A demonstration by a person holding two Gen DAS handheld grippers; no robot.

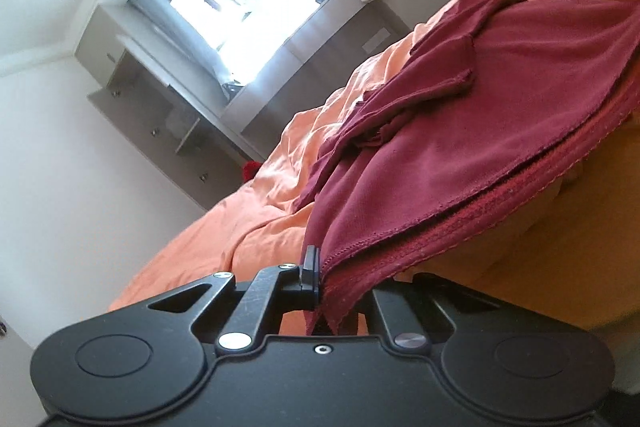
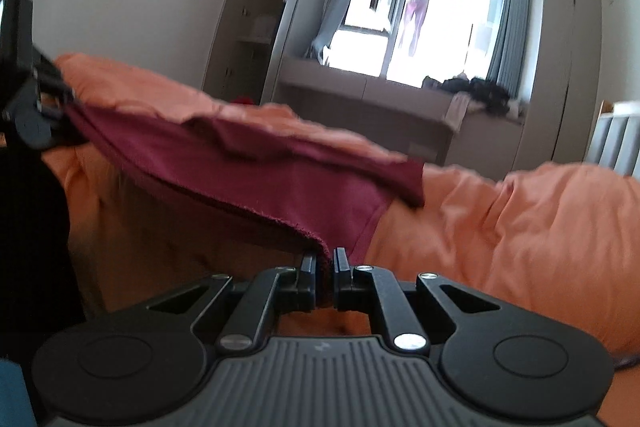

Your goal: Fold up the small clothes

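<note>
1. Left wrist view: the left tongs (image 1: 320, 273), bottom centre, are clamped on the hem corner of a maroon garment (image 1: 460, 155).
2. Right wrist view: the right tongs (image 2: 325, 267), bottom centre, pinch the other hem corner of it.
3. Between them the hem hangs raised; the rest, sleeves folded in, lies on the orange bed cover (image 2: 520, 227) mid-frame.
4. Folding looks partly done: likely the hem must still go over towards the collar.

Left tongs (image 1: 320, 273) pinching maroon garment (image 1: 460, 147) (hem corner), orange bedding (image 1: 256, 187)
</note>
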